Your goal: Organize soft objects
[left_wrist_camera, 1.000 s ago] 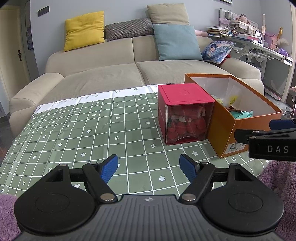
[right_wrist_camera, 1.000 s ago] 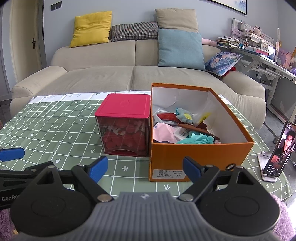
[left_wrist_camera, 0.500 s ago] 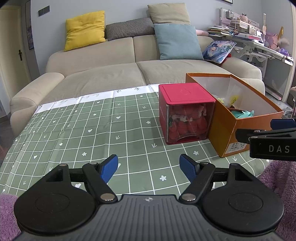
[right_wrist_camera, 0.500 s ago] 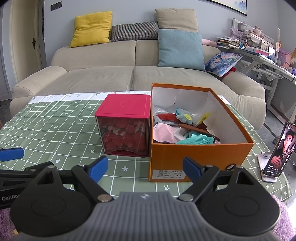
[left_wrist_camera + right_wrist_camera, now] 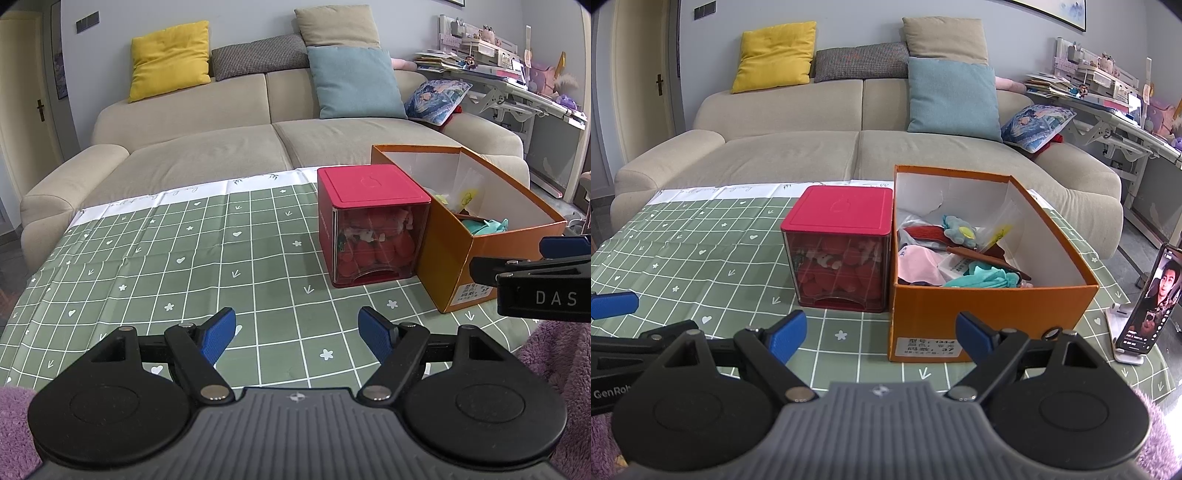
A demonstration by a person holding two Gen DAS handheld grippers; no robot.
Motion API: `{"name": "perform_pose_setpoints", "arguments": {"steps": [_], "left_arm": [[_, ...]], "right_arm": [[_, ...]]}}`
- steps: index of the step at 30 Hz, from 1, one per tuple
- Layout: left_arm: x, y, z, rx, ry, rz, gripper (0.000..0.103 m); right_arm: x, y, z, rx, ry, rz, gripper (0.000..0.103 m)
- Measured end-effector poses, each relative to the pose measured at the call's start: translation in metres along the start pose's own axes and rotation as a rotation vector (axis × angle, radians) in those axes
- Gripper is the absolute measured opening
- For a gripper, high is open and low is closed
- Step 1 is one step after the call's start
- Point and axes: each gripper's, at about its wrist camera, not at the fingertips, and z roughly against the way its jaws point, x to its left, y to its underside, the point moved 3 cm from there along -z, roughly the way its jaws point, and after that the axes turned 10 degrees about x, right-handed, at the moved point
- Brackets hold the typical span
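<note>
On the green checked surface (image 5: 701,254), soft objects (image 5: 960,254) fill an open orange box (image 5: 990,310) beside a lidded red cube (image 5: 836,254); left tongs (image 5: 297,334) and right tongs (image 5: 881,334) hover spread, empty, likely poised for reaching.

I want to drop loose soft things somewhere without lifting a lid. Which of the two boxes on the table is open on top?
The orange cardboard box, right of the red cube box. It has no lid and its contents show; the red one has a closed lid.

The right tool (image 5: 881,334) hangs with fingers spread over the bench (image 5: 701,258), facing a red box (image 5: 838,251) that touches an open orange box (image 5: 990,317) holding soft items (image 5: 982,277).
</note>
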Motion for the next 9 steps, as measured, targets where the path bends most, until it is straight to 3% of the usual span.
{"name": "perform_pose_setpoints", "arguments": {"steps": [9], "left_arm": [[-0.0033,0.0012,0.0023,-0.006,0.005,-0.008,0.089]], "right_arm": [[0.0003,0.0001,-0.0002,0.001,0.0,0.0,0.086]]}}
